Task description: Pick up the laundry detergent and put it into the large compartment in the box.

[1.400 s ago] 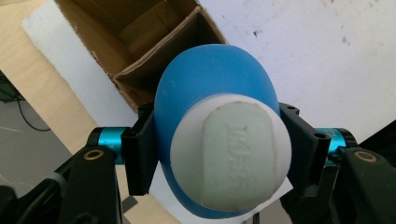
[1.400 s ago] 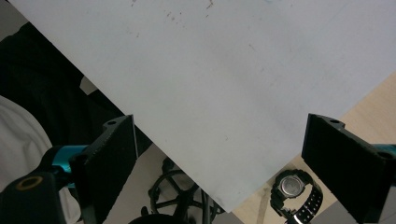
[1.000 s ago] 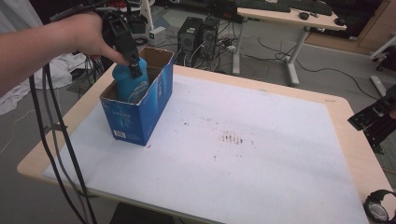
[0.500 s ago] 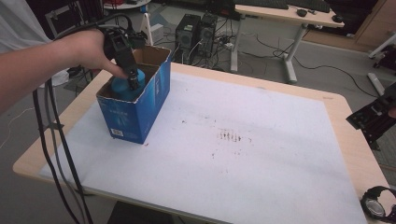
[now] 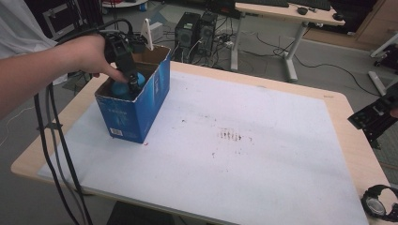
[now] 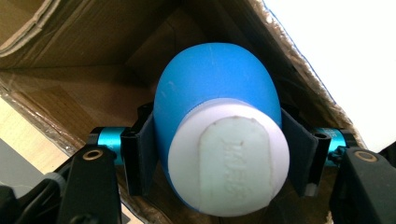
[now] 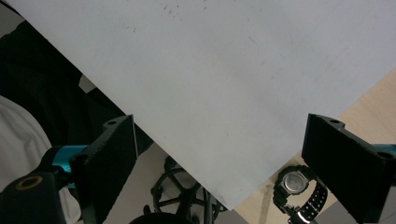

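Black jaws of the right gripper (image 7: 224, 163) stand wide apart with nothing between them, near a black wristwatch (image 7: 294, 186) at the table's edge. Farther off, the left gripper (image 5: 131, 82) clamps a smooth, rounded blue bottle (image 6: 215, 102) with a matte white cap, already inside the corrugated blue cardboard box (image 5: 136, 110); by my reckoning, only letting go remains.

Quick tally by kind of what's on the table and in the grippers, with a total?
Blue cardboard box: 1
Blue and white rounded object, clamped in the left gripper inside the box: 1
Black wristwatch at the table's near right corner: 1
White mat over the tabletop: 1
Right gripper, open, nothing between its jaws: holds 0
Total: 4 things
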Demonstrator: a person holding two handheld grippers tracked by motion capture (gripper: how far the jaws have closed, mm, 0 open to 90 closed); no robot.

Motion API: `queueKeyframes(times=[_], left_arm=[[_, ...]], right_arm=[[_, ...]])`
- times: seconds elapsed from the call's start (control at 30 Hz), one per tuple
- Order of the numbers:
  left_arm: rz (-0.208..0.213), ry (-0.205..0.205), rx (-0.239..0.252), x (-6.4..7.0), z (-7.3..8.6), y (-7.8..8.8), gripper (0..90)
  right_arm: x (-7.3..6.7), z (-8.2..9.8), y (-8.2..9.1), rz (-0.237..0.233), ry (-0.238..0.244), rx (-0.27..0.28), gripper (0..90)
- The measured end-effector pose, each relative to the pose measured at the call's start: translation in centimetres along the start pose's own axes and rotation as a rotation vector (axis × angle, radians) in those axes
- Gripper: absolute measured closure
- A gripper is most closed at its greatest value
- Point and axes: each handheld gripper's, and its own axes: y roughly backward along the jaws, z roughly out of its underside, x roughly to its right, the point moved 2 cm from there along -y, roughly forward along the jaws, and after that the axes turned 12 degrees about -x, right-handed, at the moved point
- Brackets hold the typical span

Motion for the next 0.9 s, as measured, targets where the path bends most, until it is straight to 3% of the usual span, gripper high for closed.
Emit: queueKeyframes(times=[0.53,0.9], left_arm=[[-0.018,-0.019,-0.011,0.13,-0.16,0.03,36.5],[-0.022,-0.006,0.004,0.15,-0.21,0.39,36.0]], right_arm=[[0.05,0.16,-0.08,-0.002,-0.001,0.002,9.7],[0.21,0.21,-0.14,-0.004,-0.004,0.002,9.7]])
